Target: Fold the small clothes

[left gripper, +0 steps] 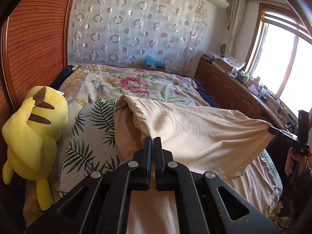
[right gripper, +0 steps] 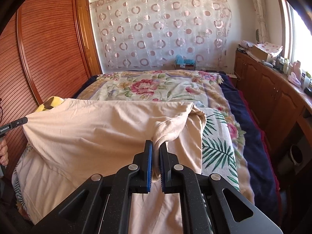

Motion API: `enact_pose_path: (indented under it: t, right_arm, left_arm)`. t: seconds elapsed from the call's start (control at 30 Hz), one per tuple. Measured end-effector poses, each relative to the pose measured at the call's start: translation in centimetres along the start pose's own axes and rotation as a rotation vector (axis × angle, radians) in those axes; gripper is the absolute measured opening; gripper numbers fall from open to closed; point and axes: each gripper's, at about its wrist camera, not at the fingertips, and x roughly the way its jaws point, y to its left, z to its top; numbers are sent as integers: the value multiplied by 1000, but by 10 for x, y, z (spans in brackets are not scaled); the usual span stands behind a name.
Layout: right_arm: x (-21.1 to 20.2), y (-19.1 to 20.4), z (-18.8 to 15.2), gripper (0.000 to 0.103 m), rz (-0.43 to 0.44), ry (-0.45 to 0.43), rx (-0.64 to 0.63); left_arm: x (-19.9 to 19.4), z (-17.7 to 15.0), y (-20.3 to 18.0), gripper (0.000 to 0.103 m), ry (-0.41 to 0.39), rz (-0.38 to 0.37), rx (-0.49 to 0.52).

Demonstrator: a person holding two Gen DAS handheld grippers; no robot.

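A: What does the garment (left gripper: 195, 134) look like?

B: Pale peach, soft and thin, full of fine creases. It is stretched wide between the two tools, with a stitched hem running along its lower part and a rolled edge sagging at the far side.

A: And where is it?

B: Lifted over the bed (right gripper: 259, 136), above a palm-leaf sheet (left gripper: 91, 134); its lower part drapes down toward the cameras. A flowered quilt (right gripper: 156, 87) lies farther back, and a yellow plush toy (left gripper: 33, 128) sits on the left by the wooden wardrobe (right gripper: 48, 44).

A: The left gripper (left gripper: 153, 139)?

B: Its jaws are pressed nearly together, with a fold of the fabric bunched between the tips.

A: The right gripper (right gripper: 156, 143)?

B: It pinches a thicker gathered wad of cloth, so its jaws stand slightly apart. From the left camera its tip grips the cloth's far right corner, pulled taut.
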Motion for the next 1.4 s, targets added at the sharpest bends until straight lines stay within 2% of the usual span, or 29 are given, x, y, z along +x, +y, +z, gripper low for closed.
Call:
enact_pose_path:
  t: [0.27,0.47,0.63,0.73,0.9,1.03,1.13,1.17,1.23,1.27,1.3,1.33,1.4]
  right_arm:
    - [-49,-1,-24,6,7,-38,9]
    - [-93,7,-42,6,25,-107,-8]
    - [-110,11,-65,6,9,-122,-34]
    - [-99,10,-85,6,-4,-80,-40]
    - [-48,1,-125,7,-48,31,-6]
    - [-20,-6,-140,7,-54,74,34]
    - [-12,-5,-137,8,-73,72,26]
    - [-11,-6,-137,14,-71,68,28]
    - [-16,-1,-140,24,-88,65,30]
    - [-18,-1,-140,35,-102,65,24]
    - [-21,-3,-142,40,-113,62,17]
    - [-28,-5,-145,46,-117,55,12]
    - [-35,-2,-147,47,-111,42,17]
  left_arm:
    - [-48,-26,10,3,-41,-23,-38]
    - [-88,-46,7,3,-85,-35,-27]
    - [-88,-71,10,3,-55,-10,-19]
    - [-69,-92,14,3,0,24,-1]
    - [-43,-115,17,3,67,62,8]
    - [-49,-117,16,4,65,64,18]
    - [-53,-118,21,4,59,62,6]
    - [-55,-119,23,6,62,63,0]
    - [-58,-122,25,30,59,55,-6]
    - [-60,-124,27,37,54,55,-11]
    - [-60,-126,30,43,53,55,-13]
    - [-60,-129,32,47,58,56,-16]
    - [-57,-134,38,48,75,64,-30]
